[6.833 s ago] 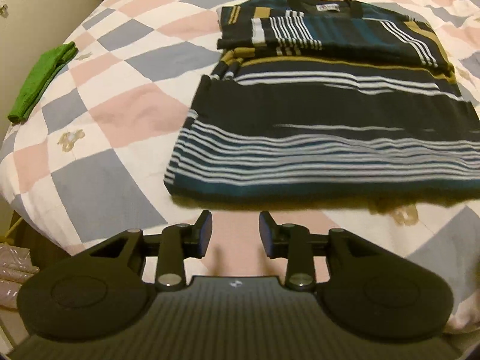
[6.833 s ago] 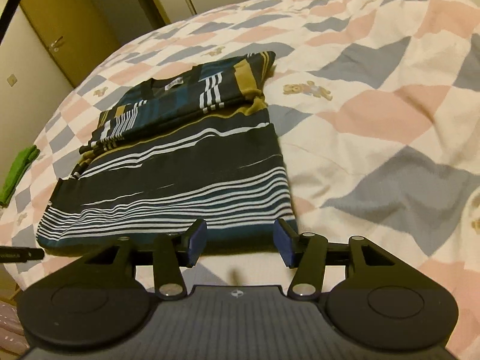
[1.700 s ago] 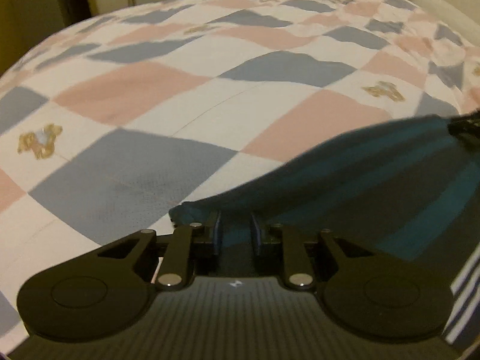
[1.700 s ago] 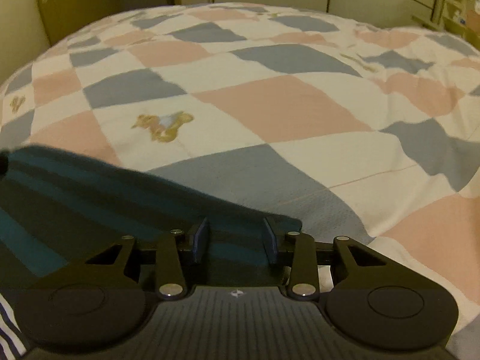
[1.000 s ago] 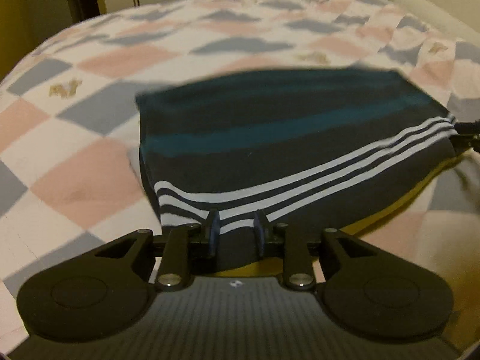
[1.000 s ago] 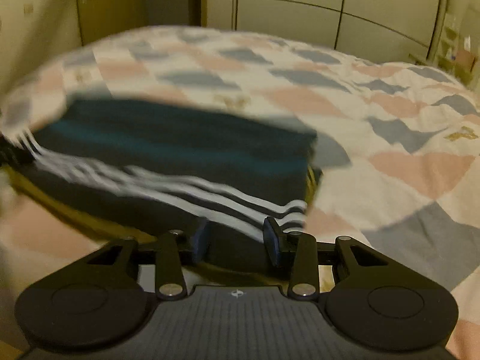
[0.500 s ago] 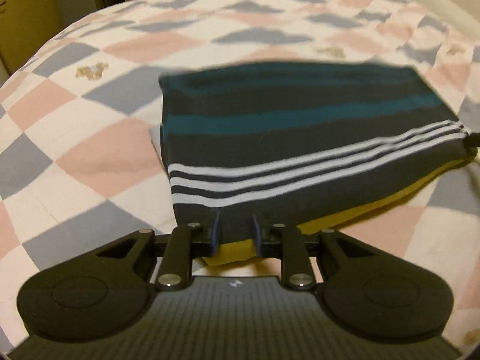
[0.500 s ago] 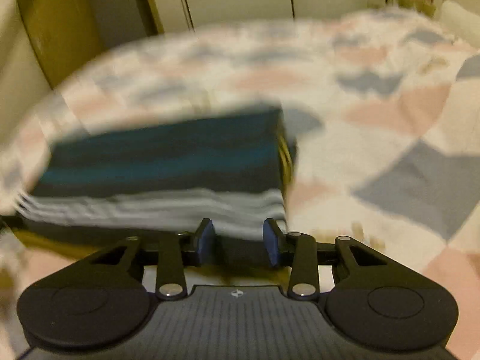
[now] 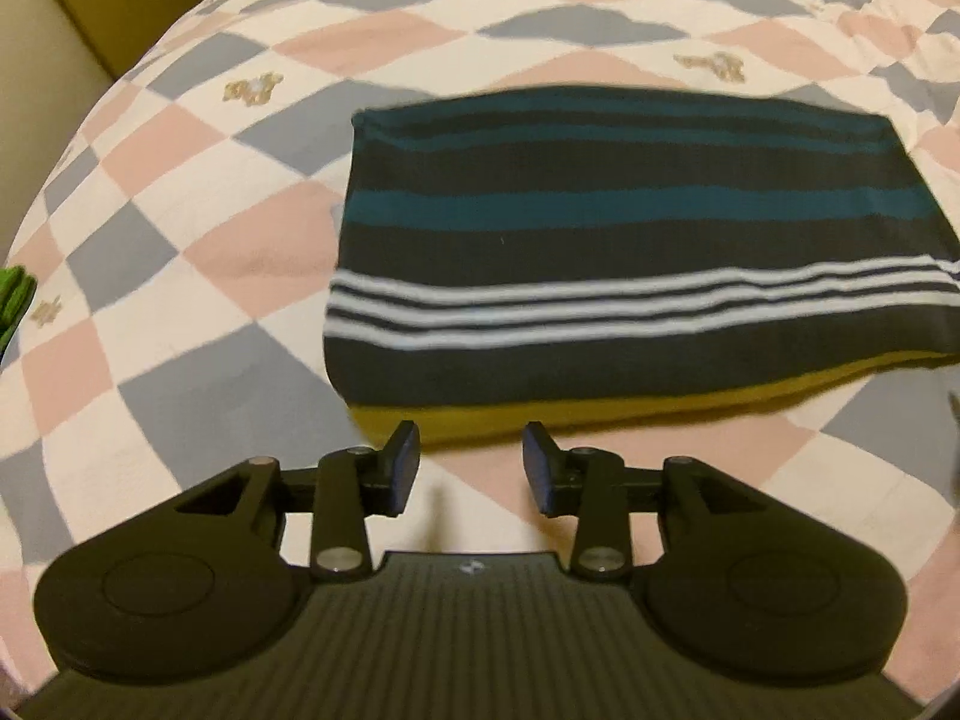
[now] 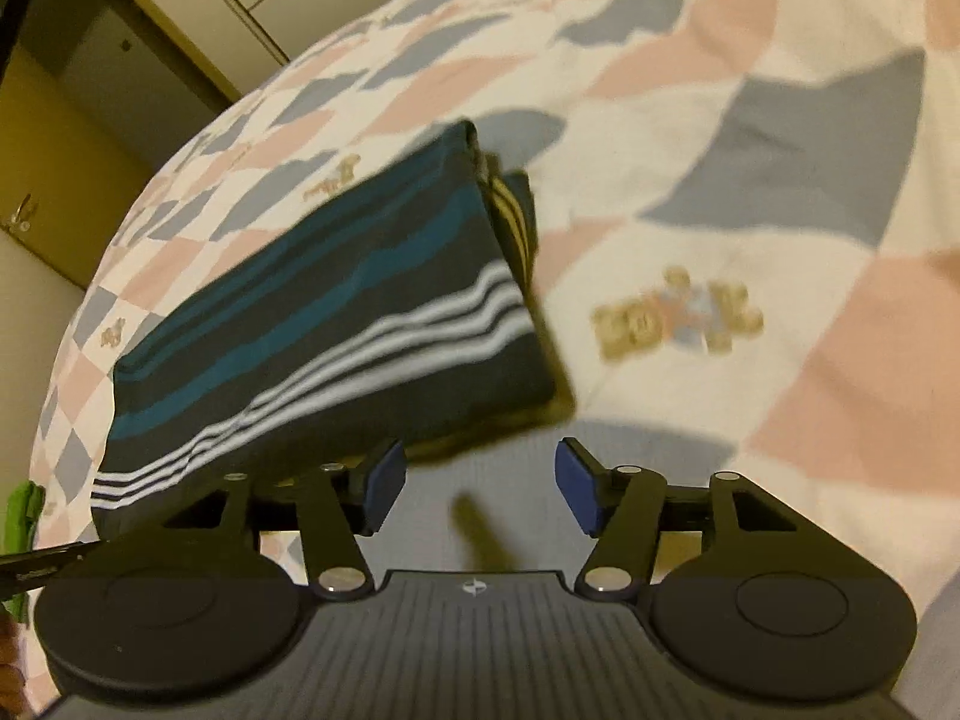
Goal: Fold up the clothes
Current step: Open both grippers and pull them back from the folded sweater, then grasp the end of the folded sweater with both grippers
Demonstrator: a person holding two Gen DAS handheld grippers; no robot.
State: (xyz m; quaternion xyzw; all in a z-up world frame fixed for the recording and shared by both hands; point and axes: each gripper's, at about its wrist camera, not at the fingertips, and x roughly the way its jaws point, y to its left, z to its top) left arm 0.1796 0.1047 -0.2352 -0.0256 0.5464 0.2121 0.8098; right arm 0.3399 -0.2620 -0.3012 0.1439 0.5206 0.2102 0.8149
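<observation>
A dark striped shirt point(image 9: 630, 252) with teal, white and mustard bands lies folded into a compact rectangle on the bed. In the left wrist view my left gripper point(image 9: 471, 468) is open, just short of the shirt's near mustard edge, with nothing between its fingers. In the right wrist view the same shirt point(image 10: 336, 324) lies up and to the left. My right gripper point(image 10: 474, 486) is open near its right corner, holding nothing.
A checked pink, grey and white quilt point(image 9: 180, 180) with small bear prints covers the bed. A green cloth point(image 9: 15, 300) lies at the bed's left edge, also seen as green cloth point(image 10: 21, 510). Wardrobe doors point(image 10: 180, 18) stand beyond the bed.
Both grippers have let go of the shirt and opened, then drawn back a little. The folded shirt now rests flat on the quilt.
</observation>
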